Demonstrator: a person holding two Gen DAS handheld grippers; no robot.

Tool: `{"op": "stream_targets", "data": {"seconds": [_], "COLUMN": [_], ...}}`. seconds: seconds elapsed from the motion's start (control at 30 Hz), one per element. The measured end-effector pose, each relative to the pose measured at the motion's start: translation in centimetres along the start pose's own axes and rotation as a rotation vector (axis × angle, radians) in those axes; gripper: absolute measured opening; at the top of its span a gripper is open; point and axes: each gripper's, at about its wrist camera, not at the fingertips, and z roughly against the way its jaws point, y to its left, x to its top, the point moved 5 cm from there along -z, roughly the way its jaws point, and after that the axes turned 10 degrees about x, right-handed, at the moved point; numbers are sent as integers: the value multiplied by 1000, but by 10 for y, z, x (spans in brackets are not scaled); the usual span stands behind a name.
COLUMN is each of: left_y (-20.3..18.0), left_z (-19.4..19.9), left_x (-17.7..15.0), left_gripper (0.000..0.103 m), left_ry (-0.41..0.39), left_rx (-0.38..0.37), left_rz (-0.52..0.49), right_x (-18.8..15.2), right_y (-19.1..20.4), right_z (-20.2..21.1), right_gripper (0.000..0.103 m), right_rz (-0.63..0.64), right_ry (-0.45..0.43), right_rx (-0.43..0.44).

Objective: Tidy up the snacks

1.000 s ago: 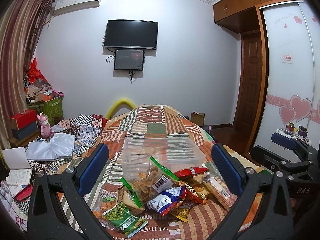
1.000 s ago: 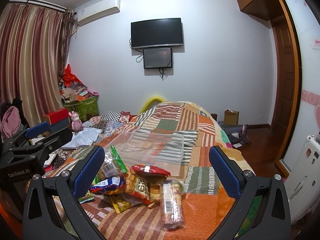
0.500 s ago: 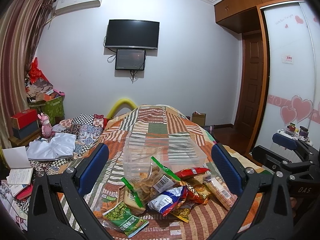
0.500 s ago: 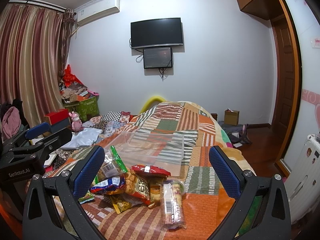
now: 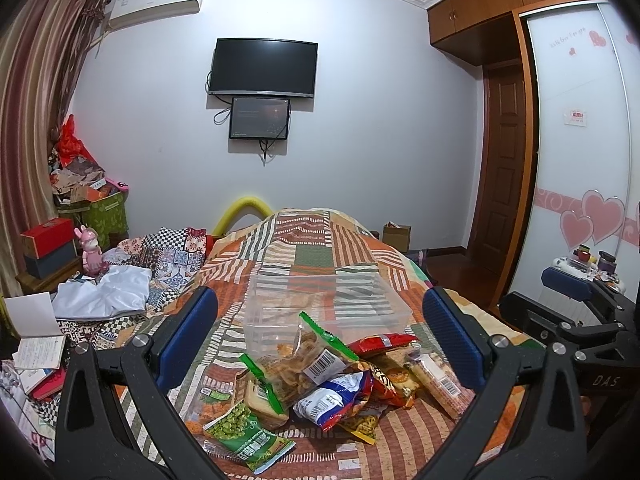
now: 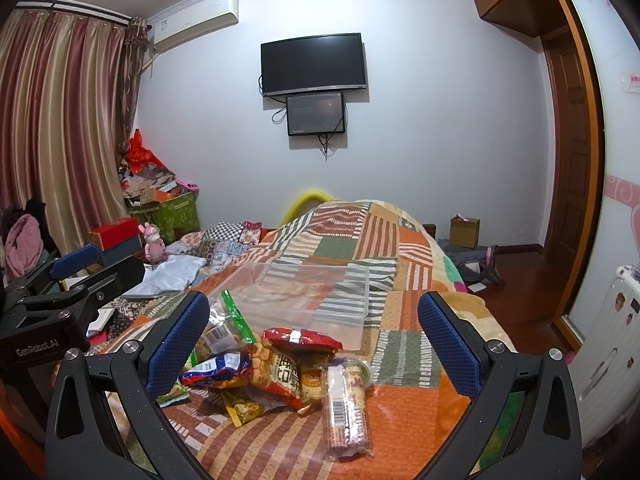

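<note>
Since the snack packets (image 5: 332, 376) lie heaped in the lower middle of the left wrist view, right against the near wall of the clear plastic bin (image 5: 320, 312) that sits just above them in the frame, you have nothing to carry far: each packet only needs lifting over that near wall. Your left gripper (image 5: 320, 336) is spread wide and holds nothing, its blue pads (image 5: 188, 332) framing the pile on either side; your right gripper (image 6: 312, 340) is just as wide and just as empty. Start, I judge, with whatever lies loose on the edge of the heap. In the right wrist view the long cracker sleeve (image 6: 346, 408) lies at lower centre, apart from the tangle, and looks the easiest first pick; take it across its narrow width. The green pea packet (image 5: 244, 440) at the bottom of the left view suits your left gripper. Close gently, as the bags are crinkly and air-filled and may slip or crush. The see-through bag with green edging (image 5: 304, 356) leans on the bin, so lifting it may shift its neighbours. The patchwork bedspread (image 5: 312, 248) beneath is soft, so press down little.
</note>
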Motion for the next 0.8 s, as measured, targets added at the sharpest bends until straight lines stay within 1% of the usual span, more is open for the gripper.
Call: {"op": "stream_targets", "data": {"seconds": [0.47, 0.63, 0.8], "left_y": [3, 4, -2], "left_z": [-8, -19, -36], "left_x": [-3, -11, -25], "left_gripper": [103, 103, 103], "left_ry": [24, 70, 128], "left_rx": [0, -8, -1], "left_rz": [2, 1, -35], "right_x": [-9, -16, -27], "right_y": [-5, -14, -26], "right_z": [-6, -14, -27], "right_gripper": [103, 103, 103], "right_rz": [-10, -27, -52], "right_ry": [9, 41, 96], "right_rx": [3, 2, 11]}}
